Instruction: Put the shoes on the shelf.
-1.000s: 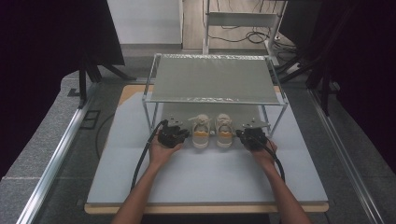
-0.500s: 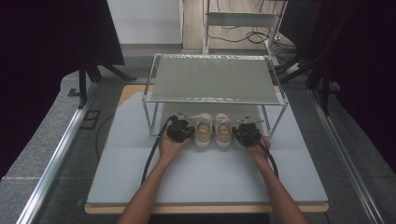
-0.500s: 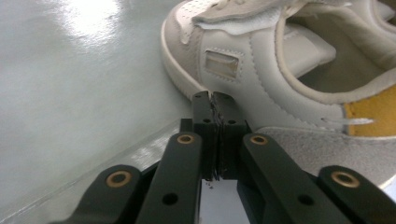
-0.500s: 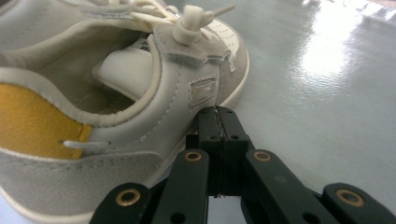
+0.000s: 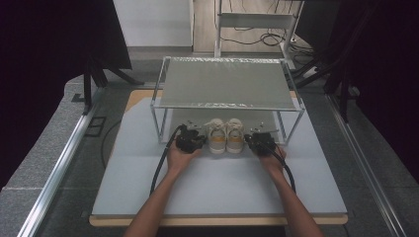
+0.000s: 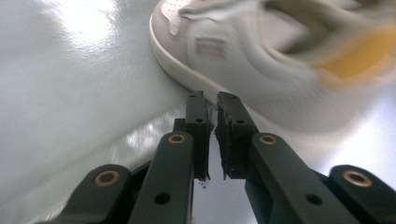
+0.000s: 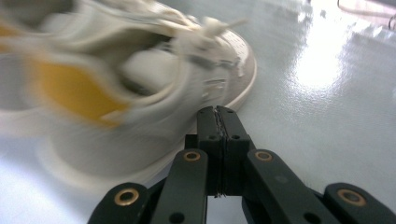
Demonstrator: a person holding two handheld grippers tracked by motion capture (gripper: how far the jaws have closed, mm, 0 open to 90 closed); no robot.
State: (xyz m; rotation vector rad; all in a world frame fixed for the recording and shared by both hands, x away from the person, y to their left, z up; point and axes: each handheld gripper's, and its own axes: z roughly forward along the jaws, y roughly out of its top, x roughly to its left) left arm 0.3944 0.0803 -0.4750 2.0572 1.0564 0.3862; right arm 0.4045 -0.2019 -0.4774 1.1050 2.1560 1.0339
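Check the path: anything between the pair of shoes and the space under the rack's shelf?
Nothing visible. The two shoes sit side by side at the rack's open front edge, toes pointing in. The left gripper and right gripper flank them, jaws closed against the outer soles. The mat beyond looks bare, though the shelf hides part.

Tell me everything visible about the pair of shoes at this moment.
The pair of shoes is cream-white, low-cut and laced, with yellow-orange insides and pale rubber soles. They stand upright side by side on the pale table mat, heels toward the person, toes under the front edge of the metal shelf rack. The left hand-held gripper sits against the left shoe's outer side, the right hand-held gripper against the right shoe's; whether either touches is unclear.
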